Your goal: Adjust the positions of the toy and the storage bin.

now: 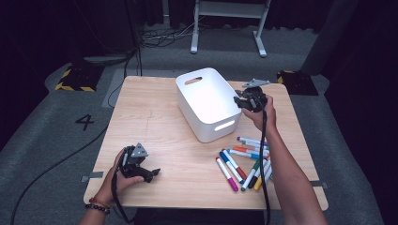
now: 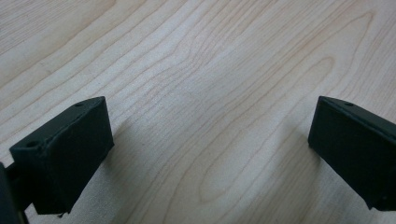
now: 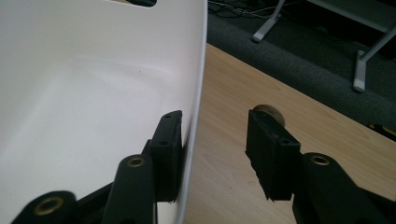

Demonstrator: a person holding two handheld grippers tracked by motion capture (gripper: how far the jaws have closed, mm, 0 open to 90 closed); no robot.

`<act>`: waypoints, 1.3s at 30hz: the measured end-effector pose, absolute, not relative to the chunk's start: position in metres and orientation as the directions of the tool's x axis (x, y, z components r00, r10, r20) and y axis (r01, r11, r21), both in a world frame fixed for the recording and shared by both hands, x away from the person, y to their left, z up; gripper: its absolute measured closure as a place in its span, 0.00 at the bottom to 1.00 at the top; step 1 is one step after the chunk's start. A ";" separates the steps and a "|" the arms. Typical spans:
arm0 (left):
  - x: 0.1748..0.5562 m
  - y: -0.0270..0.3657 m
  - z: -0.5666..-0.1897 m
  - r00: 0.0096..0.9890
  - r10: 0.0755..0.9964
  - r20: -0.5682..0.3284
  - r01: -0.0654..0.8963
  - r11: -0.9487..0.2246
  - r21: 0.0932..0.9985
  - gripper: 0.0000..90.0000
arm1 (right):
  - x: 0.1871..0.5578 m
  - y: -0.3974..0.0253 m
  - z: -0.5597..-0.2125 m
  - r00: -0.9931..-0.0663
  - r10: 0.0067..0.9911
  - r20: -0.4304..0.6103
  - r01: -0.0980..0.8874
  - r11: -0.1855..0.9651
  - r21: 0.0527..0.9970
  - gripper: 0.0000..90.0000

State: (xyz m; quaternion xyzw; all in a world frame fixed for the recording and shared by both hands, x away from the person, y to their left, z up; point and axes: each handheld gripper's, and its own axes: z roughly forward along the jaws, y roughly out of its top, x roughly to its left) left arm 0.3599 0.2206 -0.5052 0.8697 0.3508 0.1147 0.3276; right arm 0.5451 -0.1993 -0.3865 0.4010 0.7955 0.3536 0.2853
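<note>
High view overhead facing forward, claw cameras close, sharing the table (image 1: 155,122)

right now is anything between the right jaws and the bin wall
Nothing visible. The right gripper is open and straddles the bin rim: one jaw inside against the white wall, the other outside over the table, with a bare gap between it and the wall.

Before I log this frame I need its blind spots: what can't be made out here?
- Bin floor near the right gripper: high view, hidden behind the near wall.
- Marker caps and labels: high view, too small; some hidden under the forearm.
- Round tan thing: right gripper view, mostly behind a gripper finger.
</note>
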 end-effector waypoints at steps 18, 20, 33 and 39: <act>0.360 0.222 -0.505 0.737 0.676 -0.022 0.523 -0.549 0.652 0.00 | 0.460 -0.158 -0.360 -0.840 0.536 -0.079 0.228 0.482 0.846 0.62; 0.360 0.222 -0.505 0.736 0.676 -0.022 0.523 -0.548 0.652 0.00 | 0.457 -0.150 -0.366 -0.854 0.516 -0.067 0.238 0.501 0.832 0.60; 0.360 0.222 -0.505 0.736 0.676 -0.022 0.523 -0.548 0.652 0.00 | 0.457 -0.123 -0.378 -0.874 0.468 -0.131 0.211 0.607 0.766 0.73; 0.360 0.222 -0.505 0.736 0.676 -0.022 0.523 -0.548 0.652 0.00 | 0.460 -0.135 -0.374 -0.874 0.462 -0.149 0.210 0.636 0.743 0.74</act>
